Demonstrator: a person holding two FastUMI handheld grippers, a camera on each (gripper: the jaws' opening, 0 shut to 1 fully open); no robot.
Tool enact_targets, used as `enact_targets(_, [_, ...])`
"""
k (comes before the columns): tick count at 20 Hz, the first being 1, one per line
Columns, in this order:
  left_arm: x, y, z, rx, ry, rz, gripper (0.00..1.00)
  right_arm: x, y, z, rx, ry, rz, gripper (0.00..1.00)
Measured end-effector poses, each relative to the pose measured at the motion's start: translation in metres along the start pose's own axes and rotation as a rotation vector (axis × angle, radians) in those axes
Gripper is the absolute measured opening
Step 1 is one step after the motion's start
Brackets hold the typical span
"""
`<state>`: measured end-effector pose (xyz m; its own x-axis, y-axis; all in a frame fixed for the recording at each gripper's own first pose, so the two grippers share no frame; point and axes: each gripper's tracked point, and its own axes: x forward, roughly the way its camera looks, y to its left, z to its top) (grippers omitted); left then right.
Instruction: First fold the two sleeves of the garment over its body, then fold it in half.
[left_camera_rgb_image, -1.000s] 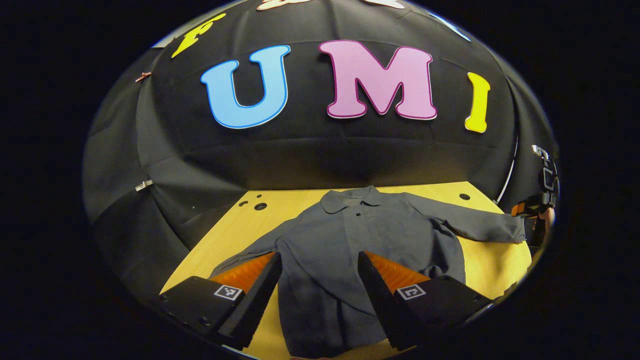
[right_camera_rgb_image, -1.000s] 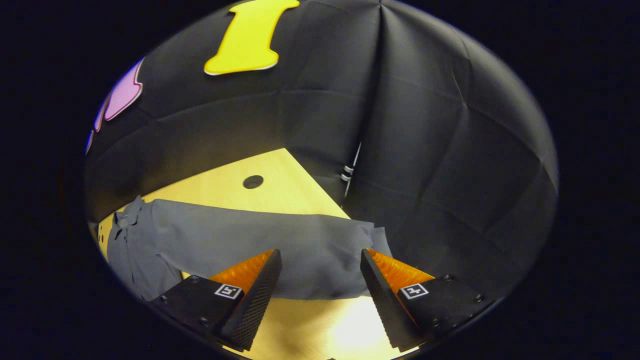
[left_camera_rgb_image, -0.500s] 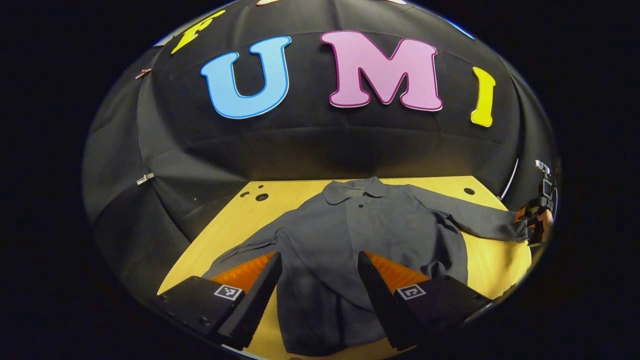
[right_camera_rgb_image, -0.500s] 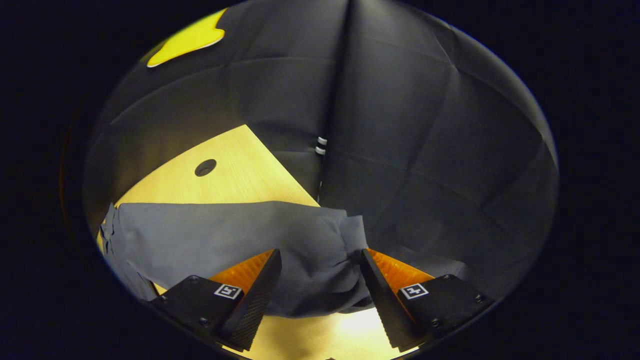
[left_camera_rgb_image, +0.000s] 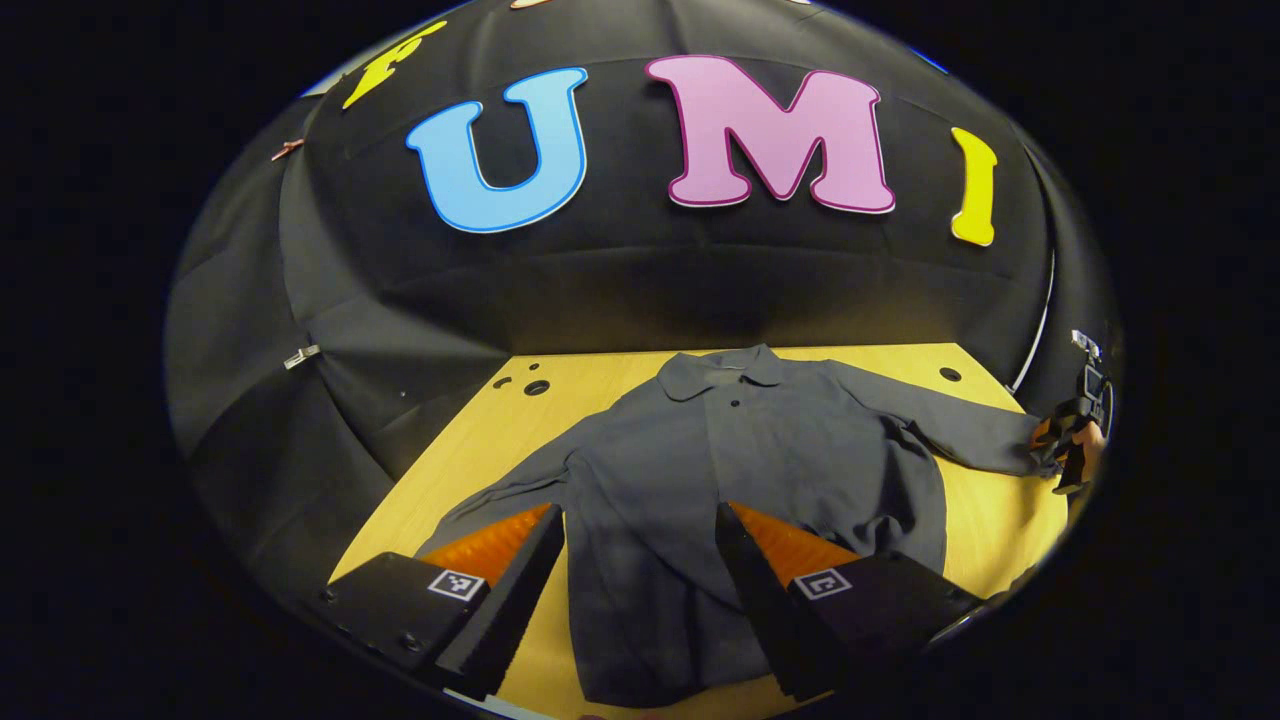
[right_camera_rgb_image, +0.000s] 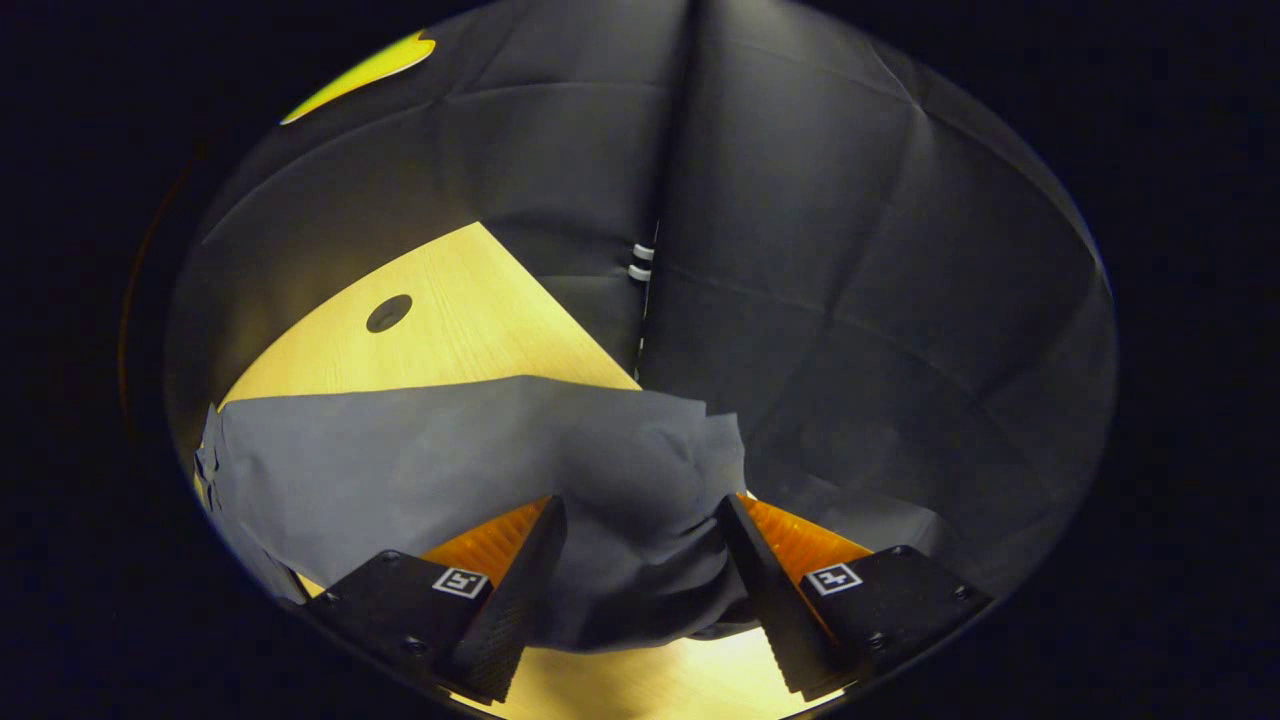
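The right gripper (right_camera_rgb_image: 640, 520) stands with its jaws spread wide around the bunched cuff end of the sleeve (right_camera_rgb_image: 450, 470), without clamping it. The left gripper (left_camera_rgb_image: 640, 525) is also spread apart, hovering over the lower body of the garment (left_camera_rgb_image: 740, 470). The garment lies flat, collar toward the booth wall, on the wooden table (left_camera_rgb_image: 470, 440), both sleeves extended outward.

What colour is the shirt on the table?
Plain dark grey shirt, seen best in the left gripper view.
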<state>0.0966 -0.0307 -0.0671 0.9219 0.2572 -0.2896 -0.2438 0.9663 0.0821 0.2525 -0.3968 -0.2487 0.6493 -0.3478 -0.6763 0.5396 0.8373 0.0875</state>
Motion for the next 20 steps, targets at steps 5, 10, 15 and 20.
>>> enact_targets(5, [-0.008, 0.006, -0.006, -0.031, 0.007, 0.007, 0.96, 0.003, 0.007, 0.000, -0.040, -0.019, 0.023, 0.59])
enact_targets(10, [-0.008, 0.017, -0.007, -0.038, 0.012, 0.024, 0.96, -0.003, 0.024, -0.002, -0.131, -0.058, 0.029, 0.09])
enact_targets(15, [-0.011, 0.037, -0.019, -0.078, 0.048, 0.026, 0.96, -0.022, 0.037, 0.010, -0.191, -0.114, 0.058, 0.06])
enact_targets(20, [-0.013, 0.064, -0.021, -0.099, 0.052, 0.042, 0.96, -0.066, 0.082, 0.036, -0.208, -0.185, 0.130, 0.05])
